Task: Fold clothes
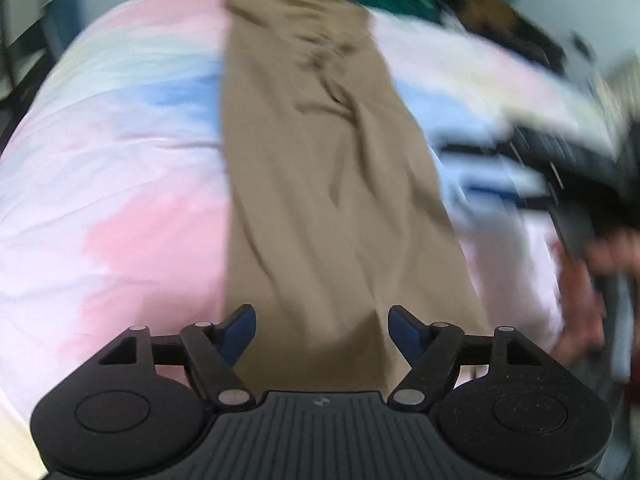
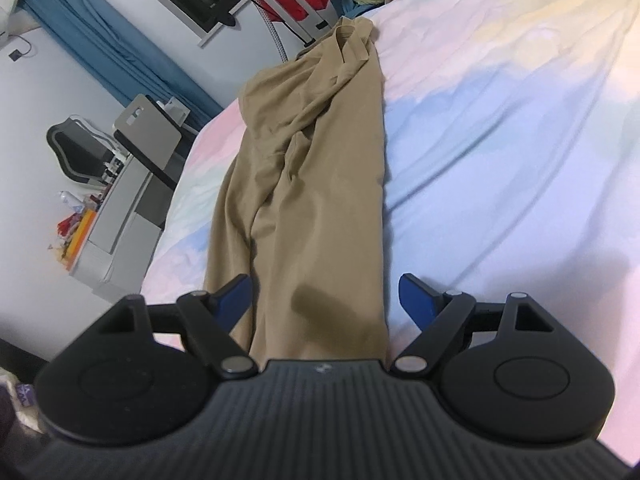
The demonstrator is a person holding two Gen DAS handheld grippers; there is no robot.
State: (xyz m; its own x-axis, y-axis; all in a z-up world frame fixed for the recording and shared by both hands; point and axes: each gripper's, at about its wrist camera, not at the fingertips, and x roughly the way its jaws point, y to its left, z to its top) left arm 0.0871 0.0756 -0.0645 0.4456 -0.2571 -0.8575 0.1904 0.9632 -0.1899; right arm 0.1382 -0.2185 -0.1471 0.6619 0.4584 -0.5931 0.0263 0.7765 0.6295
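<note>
Trousers (image 1: pixel 332 184), tan, judged soft and limp, are laid lengthwise along the pastel bedsheet (image 1: pixel 120 184), best gripped at the near hem, over which left gripper (image 1: pixel 322 330) and right gripper (image 2: pixel 324 300) are held spread and empty.

My left view is smeared with motion blur, worst at the right edge where my hand (image 1: pixel 580 280) dissolves into streaks. My right view is sharper. Light is soft, even and fairly bright, with no glare. A dim shadow falls on the trousers (image 2: pixel 320 200) near my gripper (image 2: pixel 324 300). Fisheye bends both frames' edges.
</note>
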